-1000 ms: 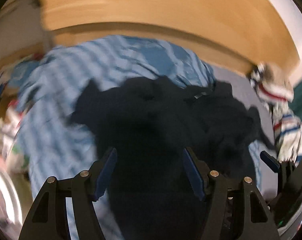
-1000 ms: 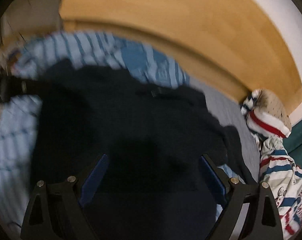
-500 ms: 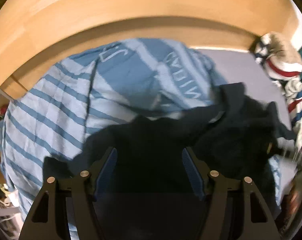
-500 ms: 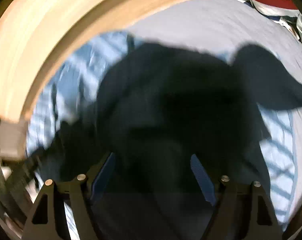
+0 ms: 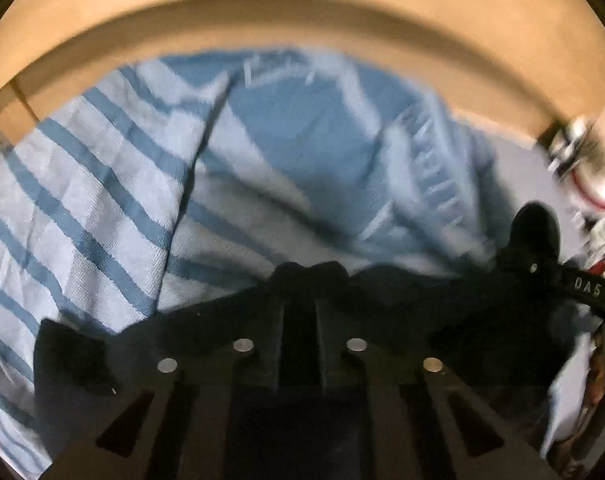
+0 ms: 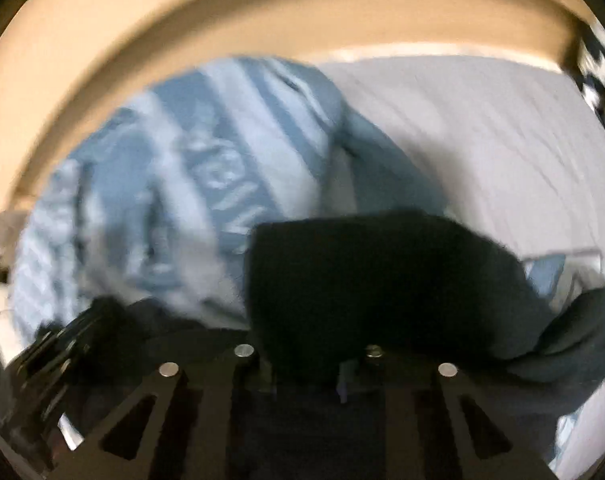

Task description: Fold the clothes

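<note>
L gripper (image 5: 300, 312): jaws had just been closing, nearly together, pinching edge of dark navy fabric garment (image 5: 382, 300).
R gripper (image 6: 306, 364): jaws also just closing, clamped on a bunched fold of same garment.
Garment: between & ahead of both jaws, on blue-and-white striped blanket (image 5: 102, 208).
Beyond jaws: grey bed sheet (image 6: 482, 140), wooden bed frame (image 5: 302, 20).

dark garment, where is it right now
In both wrist views the dark garment sits low in the frame, on the blue striped blanket, bunched between the fingers of the left gripper and right gripper.
</note>
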`<state>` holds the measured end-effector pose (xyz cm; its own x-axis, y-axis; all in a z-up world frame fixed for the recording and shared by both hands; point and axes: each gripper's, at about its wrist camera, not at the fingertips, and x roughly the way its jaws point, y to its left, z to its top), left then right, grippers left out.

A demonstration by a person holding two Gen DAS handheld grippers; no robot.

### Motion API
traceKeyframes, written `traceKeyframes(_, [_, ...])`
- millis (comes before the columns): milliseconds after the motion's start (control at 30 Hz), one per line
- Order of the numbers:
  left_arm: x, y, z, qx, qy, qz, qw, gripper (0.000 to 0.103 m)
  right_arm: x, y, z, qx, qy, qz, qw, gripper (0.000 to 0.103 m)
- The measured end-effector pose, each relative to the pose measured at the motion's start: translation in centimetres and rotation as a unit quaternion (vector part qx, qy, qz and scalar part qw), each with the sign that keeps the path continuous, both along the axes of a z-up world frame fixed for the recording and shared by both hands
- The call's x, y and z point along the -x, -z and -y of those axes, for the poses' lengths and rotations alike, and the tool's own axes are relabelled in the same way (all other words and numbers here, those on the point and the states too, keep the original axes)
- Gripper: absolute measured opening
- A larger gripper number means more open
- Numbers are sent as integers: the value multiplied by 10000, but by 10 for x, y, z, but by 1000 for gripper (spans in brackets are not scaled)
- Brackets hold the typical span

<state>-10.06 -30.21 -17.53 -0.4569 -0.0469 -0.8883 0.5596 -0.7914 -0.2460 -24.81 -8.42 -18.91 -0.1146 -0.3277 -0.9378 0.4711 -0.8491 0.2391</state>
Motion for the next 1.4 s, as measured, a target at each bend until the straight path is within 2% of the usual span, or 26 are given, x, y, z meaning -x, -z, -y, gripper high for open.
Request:
traceKeyframes(67, [-9, -13, 8, -140, -307, -501, 9982, 11, -1, -21, -6, 206, -67, -347, 9992, 16])
traceKeyframes(167, [-14, -40, 19, 64, -589, -1068, 9925, 10, 13, -49, -14, 695, 213, -625, 9954, 16])
traceKeyframes(233, [-6, -48, 25, 149, -587, -1056, 9926, 10, 27, -55, -12, 884, 394, -686, 9929, 15])
traceKeyframes(300, [8, -40, 36, 164, -784, -824, 9934, 10, 43, -53, -8, 1049, 605, -670, 9904, 15])
traceKeyframes(333, [15, -31, 44, 260, -916, -619, 9935, 10, 50, -41, -6, 1109, 770, -475, 9897, 18])
traceKeyframes(367, [20, -23, 51, 298, -1000, -432, 9936, 10, 53, -27, -1, 1046, 862, -258, 9904, 31])
traceKeyframes(400, [28, -12, 60, 154, -1040, -175, 9943, 10, 57, -12, 3, 982, 955, -41, 9906, 57])
traceKeyframes(433, [28, -1, 66, -260, -1030, 11, 9943, 10, 57, -2, 5, 978, 1024, 145, 9898, 62])
traceKeyframes(467, [22, 5, 71, -753, -1035, -8, 9918, 10, 50, 1, 4, 1107, 1042, 262, 9880, 62])
traceKeyframes(533, [-3, 2, 80, -1397, -1170, -471, 9821, 11, 36, 3, 1, 1346, 1037, 418, 9846, 63])
traceKeyframes(600, [-31, -13, 86, -1246, -1369, -653, 9805, 28, 18, -16, 6, 1444, 732, 83, 9868, 71])
traceKeyframes(633, [-45, -21, 87, -1001, -1513, -590, 9816, 59, 4, -30, 14, 1387, 373, -205, 9894, 71])
traceKeyframes(667, [-59, -27, 88, -778, -1655, -535, 9817, 81, -6, -39, 23, 1339, 2, -401, 9902, 72])
traceKeyframes(733, [-85, -34, 91, -562, -1910, -447, 9790, 81, -28, -48, 57, 1203, -789, -594, 9878, 74])
traceKeyframes(800, [-98, -28, 94, -570, -1885, -222, 9802, 81, -40, -38, 82, 1114, -1098, -358, 9870, 78])
traceKeyframes(867, [-108, -19, 96, -532, -1791, 103, 9823, 80, -44, -19, 101, 969, -1156, 9, 9886, 78])
traceKeyframes(967, [-108, 2, 88, -168, -1613, 684, 9844, 78, -42, 11, 115, 848, -811, 596, 9913, 77])
traceKeyframes(1000, [-107, 10, 85, -38, -1547, 866, 9841, 74, -40, 18, 116, 886, -663, 726, 9912, 77])
traceKeyframes(1033, [-106, 17, 82, 91, -1480, 1049, 9834, 57, -36, 25, 117, 952, -454, 872, 9906, 77])
traceKeyframes(1067, [-108, 22, 80, 223, -1458, 1145, 9824, 29, -32, 30, 118, 1059, -282, 970, 9892, 70])
traceKeyframes(1100, [-114, 20, 79, 360, -1519, 1083, 9818, 26, -30, 27, 119, 1255, -195, 960, 9872, 37])
traceKeyframes(1133, [-122, 17, 79, 370, -1584, 921, 9824, 7, -27, 23, 121, 1424, -175, 900, 9856, 24])
traceKeyframes(1167, [-132, 12, 82, 189, -1665, 631, 9838, 8, -24, 16, 127, 1506, -282, 734, 9855, 13])
traceKeyframes(1200, [-140, 7, 86, 129, -1765, 488, 9830, 8, -22, 9, 132, 1537, -362, 598, 9856, 9])
traceKeyframes(1333, [-165, -9, 105, 145, -2044, 264, 9784, 8, -1, -23, 159, 1826, -567, 168, 9814, 9])
traceKeyframes(1400, [-178, -13, 110, 14, -2167, 44, 9762, 8, 3, -34, 166, 1886, -584, -29, 9803, 9])
